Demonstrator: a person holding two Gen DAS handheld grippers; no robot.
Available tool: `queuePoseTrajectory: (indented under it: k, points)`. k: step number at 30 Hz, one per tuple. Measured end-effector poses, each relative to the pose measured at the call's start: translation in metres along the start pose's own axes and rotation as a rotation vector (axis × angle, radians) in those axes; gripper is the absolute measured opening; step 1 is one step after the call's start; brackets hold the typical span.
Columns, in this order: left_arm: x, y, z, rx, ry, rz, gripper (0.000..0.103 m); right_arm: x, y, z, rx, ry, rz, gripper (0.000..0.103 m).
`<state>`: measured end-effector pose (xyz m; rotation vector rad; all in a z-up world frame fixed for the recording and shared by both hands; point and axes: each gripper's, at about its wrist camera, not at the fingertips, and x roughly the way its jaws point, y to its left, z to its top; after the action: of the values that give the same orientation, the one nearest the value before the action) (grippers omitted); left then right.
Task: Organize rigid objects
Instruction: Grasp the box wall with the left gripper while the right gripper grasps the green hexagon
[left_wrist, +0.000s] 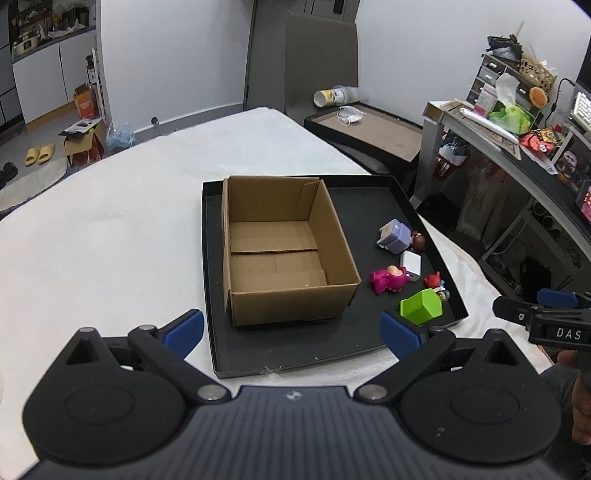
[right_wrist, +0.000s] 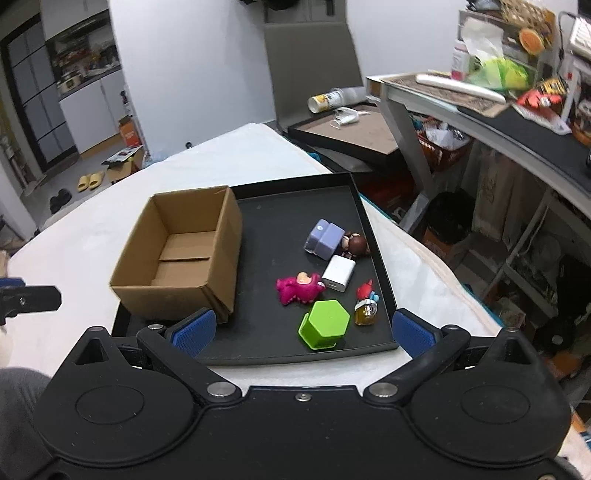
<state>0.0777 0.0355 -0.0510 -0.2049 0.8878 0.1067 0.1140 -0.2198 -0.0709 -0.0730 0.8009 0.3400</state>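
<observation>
An empty open cardboard box (left_wrist: 284, 251) (right_wrist: 181, 258) stands on the left of a black tray (left_wrist: 295, 347) (right_wrist: 280, 218). On the tray's right lie a green hexagonal block (left_wrist: 421, 306) (right_wrist: 324, 324), a pink toy (left_wrist: 388, 279) (right_wrist: 299, 288), a white charger (left_wrist: 410, 263) (right_wrist: 338, 273), a purple block (left_wrist: 395, 236) (right_wrist: 325, 237), a brown figure (right_wrist: 356, 244), a red figure (left_wrist: 433, 280) (right_wrist: 365, 288) and a small amber bottle (right_wrist: 365, 312). My left gripper (left_wrist: 291, 330) is open and empty, near the tray's front edge. My right gripper (right_wrist: 303, 330) is open and empty, just before the green block.
The tray sits on a white cloth-covered table (left_wrist: 110, 229). A second shallow tray with a mask (left_wrist: 369, 129) lies behind. A cluttered desk and shelves (left_wrist: 517, 122) stand at the right. Boxes and slippers (left_wrist: 40, 153) lie on the floor at the far left.
</observation>
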Motion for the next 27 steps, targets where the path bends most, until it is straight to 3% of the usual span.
queuePoseTrajectory:
  k: [6, 11, 18, 27]
  points:
    - [0.024, 0.008, 0.004, -0.007, 0.026, -0.002, 0.099, 0.021, -0.014, 0.000, 0.064, 0.015, 0.022, 0.102]
    - [0.042, 0.017, 0.008, -0.024, 0.038, 0.000, 0.099, 0.049, -0.020, -0.002, 0.112, 0.071, 0.036, 0.089]
    - [0.061, 0.026, 0.017, -0.044, 0.049, 0.004, 0.097, 0.078, -0.023, 0.002, 0.143, 0.131, 0.019, 0.087]
    - [0.098, 0.041, 0.027, -0.078, 0.093, 0.021, 0.081, 0.131, -0.036, 0.001, 0.224, 0.234, -0.035, 0.084]
